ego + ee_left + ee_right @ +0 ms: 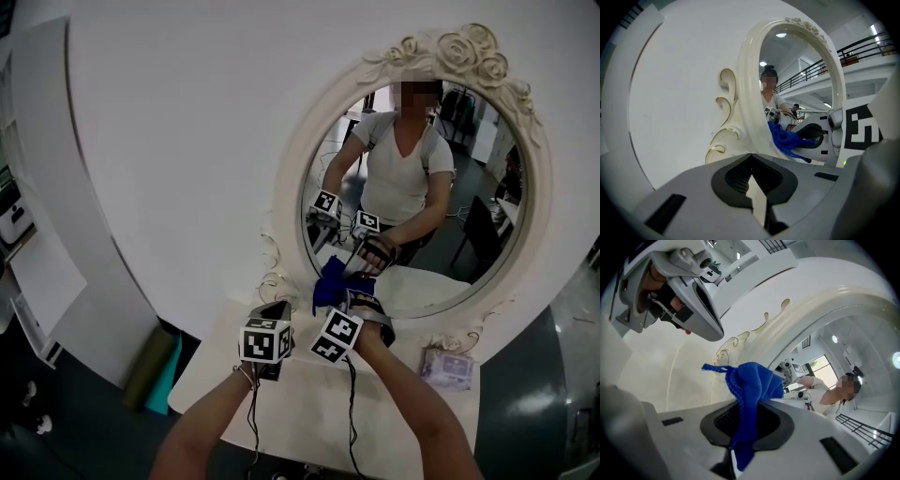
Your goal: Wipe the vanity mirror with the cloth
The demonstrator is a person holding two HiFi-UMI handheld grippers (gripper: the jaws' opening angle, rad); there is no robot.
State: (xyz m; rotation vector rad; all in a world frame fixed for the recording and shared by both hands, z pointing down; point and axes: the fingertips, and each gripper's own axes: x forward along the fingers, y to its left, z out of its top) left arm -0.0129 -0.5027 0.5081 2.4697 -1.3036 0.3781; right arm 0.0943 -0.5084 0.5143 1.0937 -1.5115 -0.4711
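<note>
At the lower left of the head view a dark green roll (150,362) leans beside the edge of the white tabletop (300,412). Just right of it, the left gripper (273,311) hovers low over the tabletop in front of the mirror's foot. In its own view its fingers (736,180) are drawn together with nothing between them, and the gilt scrolls of the frame rise beyond. Next to it, near the frame centre, the right gripper (351,295) points at the vanity mirror (292,178). Its fingers (768,425) are clamped on the blue cloth (750,385). The cloth bunches up ahead of the fingers and lies at the lower left edge of the oval glass, by the cream frame's inner rim. The glass reflects the person and both grippers. Further right, below the frame's lower right curve, a small clear-wrapped packet (446,364) lies on the tabletop.
</note>
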